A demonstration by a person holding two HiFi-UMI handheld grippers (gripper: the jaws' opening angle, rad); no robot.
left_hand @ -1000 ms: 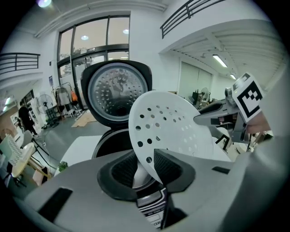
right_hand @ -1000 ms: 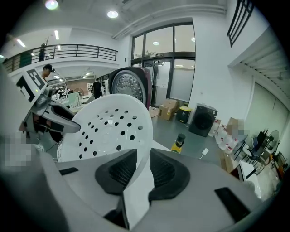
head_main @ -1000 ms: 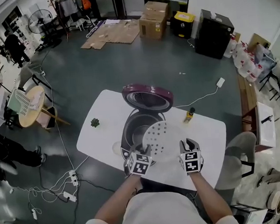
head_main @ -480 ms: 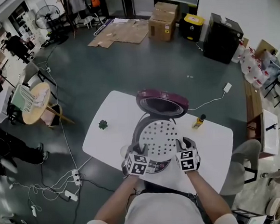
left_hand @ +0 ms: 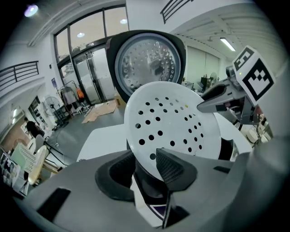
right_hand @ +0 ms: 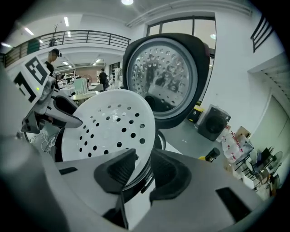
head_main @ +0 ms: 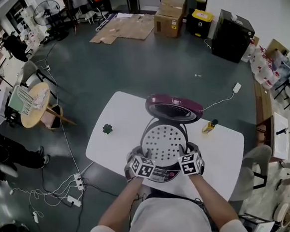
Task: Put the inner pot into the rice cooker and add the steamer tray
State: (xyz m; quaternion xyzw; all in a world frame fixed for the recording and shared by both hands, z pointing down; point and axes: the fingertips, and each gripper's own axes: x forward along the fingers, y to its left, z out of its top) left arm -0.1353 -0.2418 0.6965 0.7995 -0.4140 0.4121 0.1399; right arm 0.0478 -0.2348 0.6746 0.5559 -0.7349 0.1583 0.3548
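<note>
Since a sec ago the steamer tray (head_main: 163, 140) has swung from tilted to lying over the rice cooker (head_main: 162, 173) mouth, below the raised lid (head_main: 174, 108). To finish well: let it settle level, rim seated all round, then back off w/o dragging it. Left gripper (left_hand: 144, 156) & right gripper (right_hand: 144, 156) jaws have just been opening. Both are now spread, with the tray's near rim between each pair, not pinched.

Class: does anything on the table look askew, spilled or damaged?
Nothing stands out. The steamer tray looks level over the open rice cooker. Its rim lies between the jaws of the left claw and right claw, which have just been opening.
</note>
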